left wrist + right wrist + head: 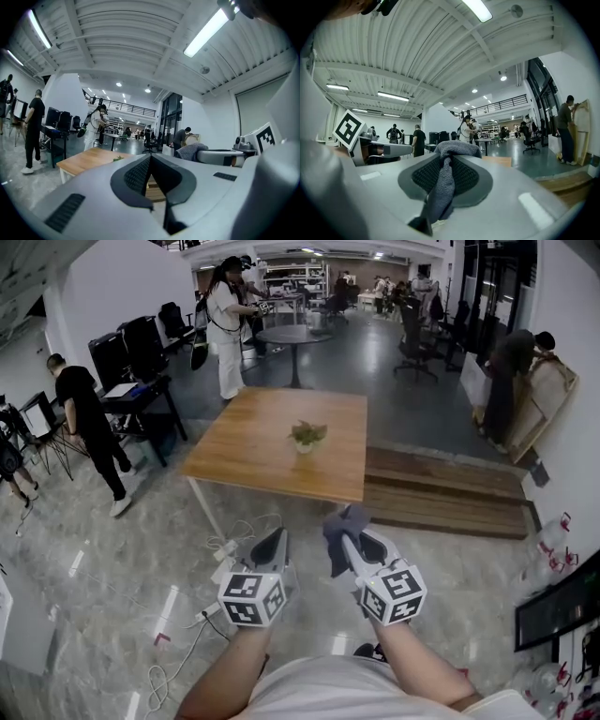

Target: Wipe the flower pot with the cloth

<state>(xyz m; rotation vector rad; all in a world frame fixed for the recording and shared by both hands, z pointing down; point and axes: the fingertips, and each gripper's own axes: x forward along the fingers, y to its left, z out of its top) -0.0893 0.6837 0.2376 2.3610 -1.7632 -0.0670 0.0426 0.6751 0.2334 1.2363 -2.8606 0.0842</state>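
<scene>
A small white flower pot (306,447) with a green plant stands near the middle of a square wooden table (242,454), well ahead of both grippers. The plant's leaves (118,158) show small in the left gripper view. My left gripper (277,539) is held over the floor in front of the table, its jaws shut with nothing between them (150,158). Beside it, my right gripper (348,540) is shut on a grey cloth (337,525). The cloth (444,183) hangs out between the pads and bunches over the tips.
A low wooden platform (441,489) lies right of the table. White cables and a power strip (223,549) trail on the floor by the table's near left leg. People stand at left (89,423), at the back (226,329) and at right (511,367). Desks (141,357) line the left side.
</scene>
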